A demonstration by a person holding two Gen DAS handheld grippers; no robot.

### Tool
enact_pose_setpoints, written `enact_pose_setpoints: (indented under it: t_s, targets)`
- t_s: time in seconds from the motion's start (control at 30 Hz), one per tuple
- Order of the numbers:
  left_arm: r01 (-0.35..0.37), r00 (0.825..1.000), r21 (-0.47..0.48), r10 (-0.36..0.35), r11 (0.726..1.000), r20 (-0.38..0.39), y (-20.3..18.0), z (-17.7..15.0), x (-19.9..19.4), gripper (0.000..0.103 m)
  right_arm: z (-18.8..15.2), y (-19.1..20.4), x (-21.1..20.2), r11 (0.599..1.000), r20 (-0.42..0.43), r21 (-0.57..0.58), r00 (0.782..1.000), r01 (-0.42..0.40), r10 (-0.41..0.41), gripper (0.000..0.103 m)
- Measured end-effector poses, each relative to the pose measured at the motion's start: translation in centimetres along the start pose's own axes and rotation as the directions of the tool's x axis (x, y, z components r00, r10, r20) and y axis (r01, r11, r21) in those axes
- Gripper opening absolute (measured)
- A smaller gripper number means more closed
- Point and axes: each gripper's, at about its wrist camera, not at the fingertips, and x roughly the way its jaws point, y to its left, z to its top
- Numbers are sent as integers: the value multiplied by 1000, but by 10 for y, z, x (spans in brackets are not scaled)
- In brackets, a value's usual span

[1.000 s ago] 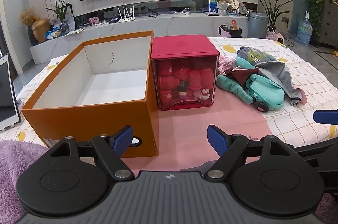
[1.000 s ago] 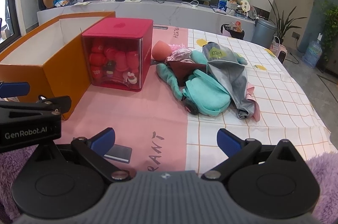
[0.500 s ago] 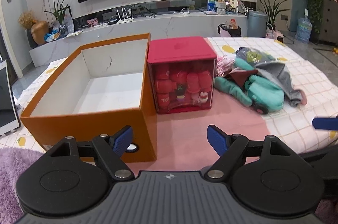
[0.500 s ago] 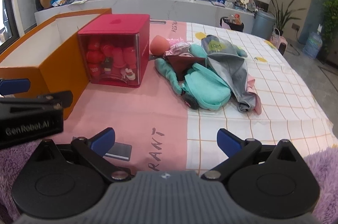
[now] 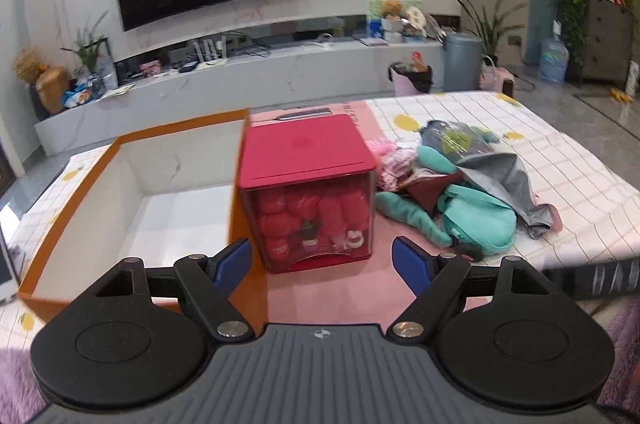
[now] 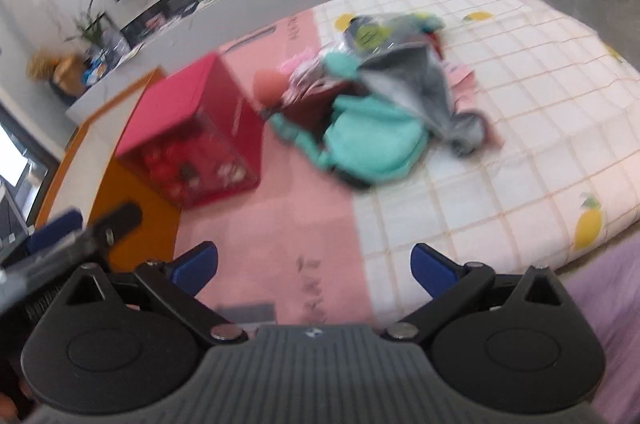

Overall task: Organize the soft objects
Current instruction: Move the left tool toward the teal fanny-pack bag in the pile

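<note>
A wide bed fills the room's middle, spread with a white checked sheet printed with lemons and a pink blanket across its near left part. On the left of it sits a large orange cardboard box, open at the top, its white inside bare. Touching the box's right wall stands a red cube-shaped case with a red lid and clear walls, packed with small red plush toys.

Just right of the case lies the heap of soft things: a teal plush toy with a long limb stretched toward the case, a grey garment draped over it, a dark maroon piece tucked between, a pink frilly bit at the back, and a clear bag with a green label on top. From the right-hand view a round pink-orange ball-like thing shows behind the case, too blurred to name.

The left tool hangs over the near edge of the bed, aimed at the red case, its blue-padded fingers spread wide with nothing between them. The right tool hovers over the pink blanket, tilted, fingers likewise parted and empty; its view is smeared. A purple fluffy rug lies below the bed's edge.
</note>
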Motion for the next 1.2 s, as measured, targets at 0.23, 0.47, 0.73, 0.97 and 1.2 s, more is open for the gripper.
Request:
enact_pose_setpoints:
  t_s: [0.23, 0.47, 0.73, 0.97, 1.2]
  targets:
    - [112, 992, 73, -108, 991, -63, -30, 7, 33, 93, 64, -29, 11, 997, 44, 46, 997, 61, -63, 101]
    - [231, 972, 112, -225, 966, -69, -58, 6, 56, 93, 121, -58, 62, 981, 3, 141, 991, 135, -136, 101]
    - [209, 978, 128, -207, 970, -32, -83, 7, 86, 93, 152, -65, 107, 979, -11, 77, 982, 189, -189, 93]
    - [301, 950, 5, -300, 953, -87, -81, 13, 115, 93, 144, -57, 112, 982, -13, -6, 982, 190, -190, 65]
    - [310, 941, -87, -319, 947, -116, -83, 16, 131, 93, 135, -59, 123, 986, -88, -56, 983, 156, -161, 29]
